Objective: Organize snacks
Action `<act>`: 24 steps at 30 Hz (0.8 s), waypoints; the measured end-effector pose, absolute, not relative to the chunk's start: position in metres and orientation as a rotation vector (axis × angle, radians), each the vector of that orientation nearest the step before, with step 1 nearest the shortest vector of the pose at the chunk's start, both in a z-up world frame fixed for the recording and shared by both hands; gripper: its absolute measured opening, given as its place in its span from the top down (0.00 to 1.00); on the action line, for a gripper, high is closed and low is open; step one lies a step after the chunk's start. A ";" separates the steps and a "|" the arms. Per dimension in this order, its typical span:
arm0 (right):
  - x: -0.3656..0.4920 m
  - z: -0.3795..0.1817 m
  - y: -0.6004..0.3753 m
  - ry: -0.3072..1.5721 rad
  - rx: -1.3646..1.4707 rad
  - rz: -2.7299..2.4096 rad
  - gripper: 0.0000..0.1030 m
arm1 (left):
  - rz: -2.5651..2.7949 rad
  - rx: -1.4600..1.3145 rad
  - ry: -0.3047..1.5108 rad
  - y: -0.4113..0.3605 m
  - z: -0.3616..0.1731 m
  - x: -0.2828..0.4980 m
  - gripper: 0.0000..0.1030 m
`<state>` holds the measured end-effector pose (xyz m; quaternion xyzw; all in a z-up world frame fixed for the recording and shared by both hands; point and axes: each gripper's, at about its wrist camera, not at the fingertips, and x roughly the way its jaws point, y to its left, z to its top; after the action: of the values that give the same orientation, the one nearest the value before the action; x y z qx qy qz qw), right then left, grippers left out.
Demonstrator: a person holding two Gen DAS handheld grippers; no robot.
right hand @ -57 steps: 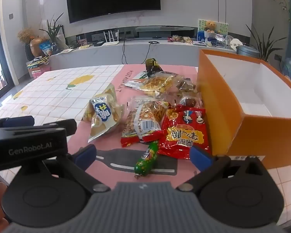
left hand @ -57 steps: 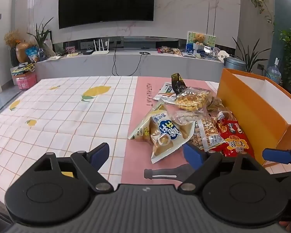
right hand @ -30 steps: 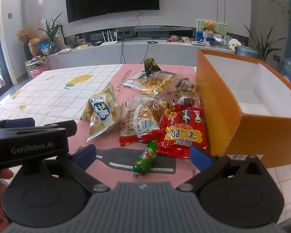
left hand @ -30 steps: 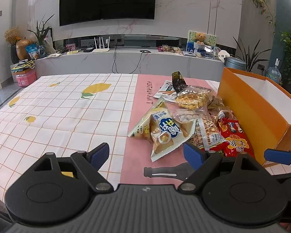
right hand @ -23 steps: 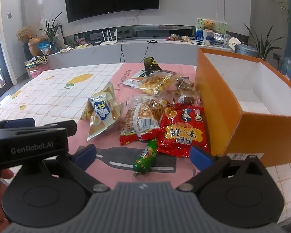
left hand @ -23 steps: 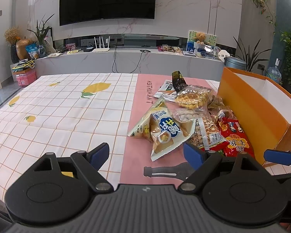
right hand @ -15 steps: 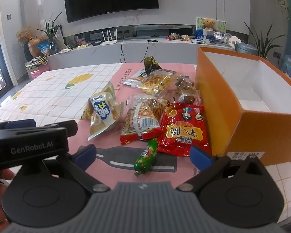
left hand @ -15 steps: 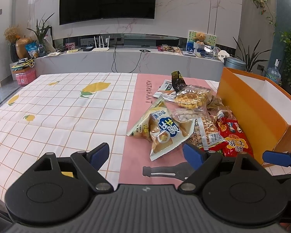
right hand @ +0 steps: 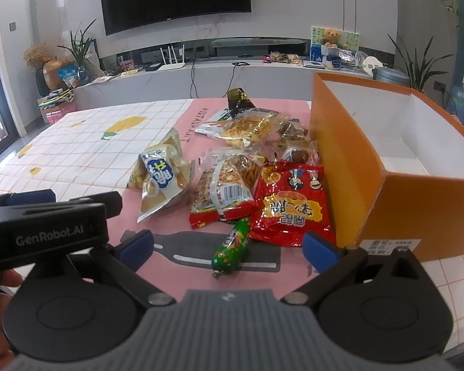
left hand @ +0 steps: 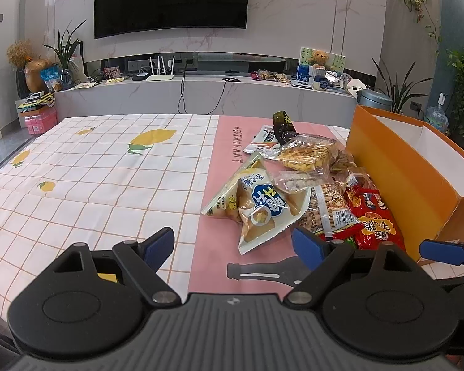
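Since the earlier frames almost nothing has moved: both grippers have only drifted slightly, and the snacks lie where they were. The left gripper (left hand: 233,244) hovers low over the table (left hand: 77,185), its jaws wide apart and empty; the right gripper (right hand: 227,249) hovers beside it, jaws equally apart, empty. A pile of snacks sits on the pink strip of the tablecloth, just left of an open orange box (right hand: 349,160), whose white inside holds nothing visible. Nearest the right gripper lies a small green sausage stick (right hand: 232,245), touching a red bag (right hand: 290,204). A striped red packet (right hand: 222,191) overlaps the red bag's left edge. A cream bag with a blue label (left hand: 259,207) lies leftmost, nothing blocking it. Clear packets of biscuits (left hand: 306,151) lie farther back.
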<state>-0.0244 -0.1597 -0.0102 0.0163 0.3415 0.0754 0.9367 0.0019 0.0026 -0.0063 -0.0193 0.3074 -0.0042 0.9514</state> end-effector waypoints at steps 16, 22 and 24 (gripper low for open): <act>-0.023 -0.011 -0.160 0.707 0.035 0.152 0.03 | -0.006 -0.041 0.634 0.002 -0.007 0.002 0.02; -0.023 -0.010 -0.160 0.707 0.037 0.153 0.03 | -0.008 -0.040 0.630 0.002 -0.005 0.003 0.02; -0.023 -0.010 -0.160 0.706 0.035 0.152 0.03 | -0.007 -0.040 0.631 0.002 -0.005 0.003 0.02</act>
<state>-0.0232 -0.1602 -0.0102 0.0170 0.3452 0.0745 0.9354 0.0026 0.0020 -0.0053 -0.0196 0.3102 -0.0037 0.9505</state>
